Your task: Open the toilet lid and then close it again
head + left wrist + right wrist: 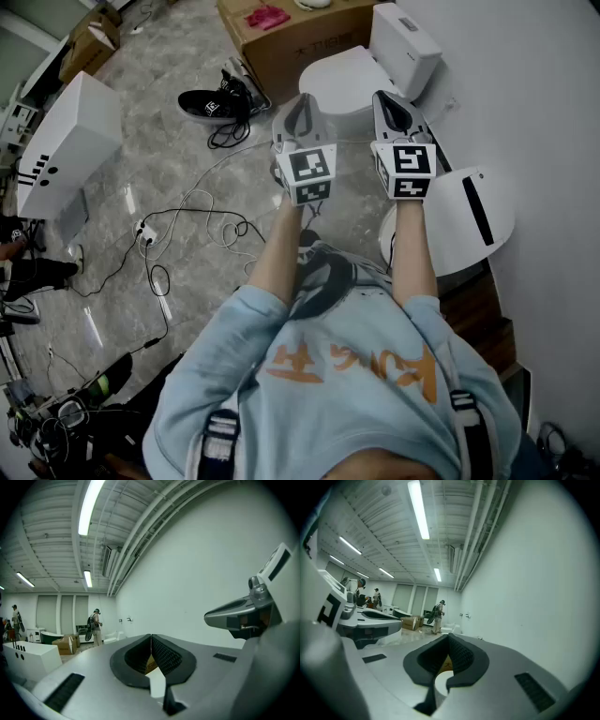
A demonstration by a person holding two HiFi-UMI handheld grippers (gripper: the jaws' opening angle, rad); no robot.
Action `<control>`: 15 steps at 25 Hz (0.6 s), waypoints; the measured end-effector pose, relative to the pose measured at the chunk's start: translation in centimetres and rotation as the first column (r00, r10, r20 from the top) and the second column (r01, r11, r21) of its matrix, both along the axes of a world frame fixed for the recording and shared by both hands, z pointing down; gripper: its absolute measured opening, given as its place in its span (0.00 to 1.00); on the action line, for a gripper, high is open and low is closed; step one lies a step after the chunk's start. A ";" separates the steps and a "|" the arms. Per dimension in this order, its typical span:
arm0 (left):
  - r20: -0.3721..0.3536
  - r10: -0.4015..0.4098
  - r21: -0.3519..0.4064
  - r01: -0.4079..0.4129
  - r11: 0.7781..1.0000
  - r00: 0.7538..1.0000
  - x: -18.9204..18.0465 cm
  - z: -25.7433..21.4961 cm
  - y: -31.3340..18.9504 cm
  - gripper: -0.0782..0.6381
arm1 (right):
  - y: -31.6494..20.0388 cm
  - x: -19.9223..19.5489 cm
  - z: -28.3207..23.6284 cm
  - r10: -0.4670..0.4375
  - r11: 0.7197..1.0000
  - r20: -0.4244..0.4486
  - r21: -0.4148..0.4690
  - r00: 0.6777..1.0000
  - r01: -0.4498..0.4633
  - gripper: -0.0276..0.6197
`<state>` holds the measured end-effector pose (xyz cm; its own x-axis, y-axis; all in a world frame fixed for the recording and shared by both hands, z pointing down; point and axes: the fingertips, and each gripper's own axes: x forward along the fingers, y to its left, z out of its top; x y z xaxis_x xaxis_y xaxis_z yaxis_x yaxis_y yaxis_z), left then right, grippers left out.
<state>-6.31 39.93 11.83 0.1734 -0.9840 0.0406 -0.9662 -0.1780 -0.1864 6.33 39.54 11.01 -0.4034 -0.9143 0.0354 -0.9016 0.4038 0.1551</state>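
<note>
The white toilet (339,81) stands ahead of me with its lid down, its tank (404,36) against the wall. My left gripper (300,101) and right gripper (390,97) are held level side by side just short of the bowl, above the floor, touching nothing. In the left gripper view the left gripper (151,641) has its black pads pressed together with nothing between them. The right gripper (449,641) looks the same in its own view: shut and empty. Each view also catches the other gripper at its edge.
A cardboard box (281,37) stands left of the toilet, black shoes (216,101) and loose cables (187,225) lie on the marble floor. A white rounded unit (473,214) sits at my right by the wall, a white cabinet (61,141) at far left. People stand far off (95,626).
</note>
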 end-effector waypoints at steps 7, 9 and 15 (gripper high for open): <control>-0.032 -0.035 -0.032 0.034 0.999 0.999 -1.8 0.9 -0.3 0.15 | -0.6 -0.2 -0.2 0.039 0.999 -0.027 0.027 0.999 -0.038 0.06; -0.051 -0.044 -0.044 0.041 0.998 0.998 -2.6 1.5 -1.2 0.15 | -1.4 -0.7 0.3 0.032 0.999 -0.029 0.019 0.999 -0.032 0.06; -0.103 -0.027 -0.095 0.017 0.995 0.994 -2.7 5.2 -6.6 0.15 | -5.4 0.6 3.7 0.066 0.997 -0.061 -0.030 0.996 -0.068 0.06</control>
